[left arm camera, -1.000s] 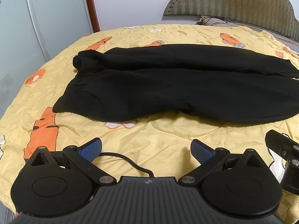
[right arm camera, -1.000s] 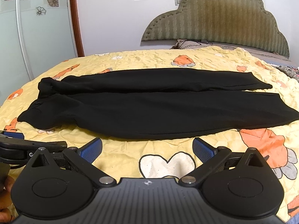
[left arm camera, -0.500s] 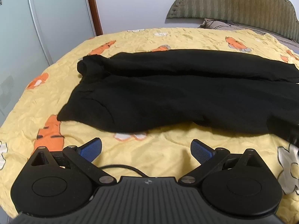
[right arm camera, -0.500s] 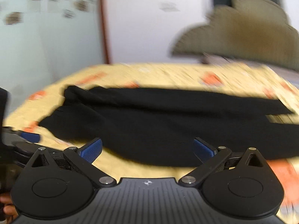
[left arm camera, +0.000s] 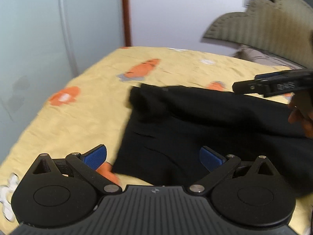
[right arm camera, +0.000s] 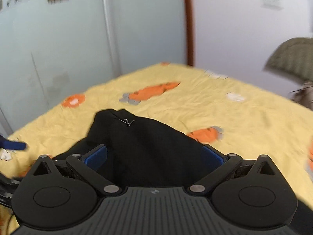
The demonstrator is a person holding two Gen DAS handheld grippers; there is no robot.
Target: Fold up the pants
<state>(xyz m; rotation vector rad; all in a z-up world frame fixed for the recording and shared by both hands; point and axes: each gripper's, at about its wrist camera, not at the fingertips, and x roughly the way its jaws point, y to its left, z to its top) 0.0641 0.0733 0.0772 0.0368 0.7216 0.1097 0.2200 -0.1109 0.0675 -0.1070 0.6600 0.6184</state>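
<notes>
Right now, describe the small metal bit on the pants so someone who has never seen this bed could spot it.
Start at the bed with the yellow sheet printed with orange carrots; black pants lie across it. Follow the pants to their bunched waist end, nearest the frosted glass doors. There sits a small silver clasp, the only shiny spot on the plain black fabric.

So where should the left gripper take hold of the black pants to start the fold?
Probably the near waist corner of the pants, approached from the bed's near edge. The cloth lies flat there with a free edge on the sheet, right ahead of the left gripper, whose jaws are open.
</notes>
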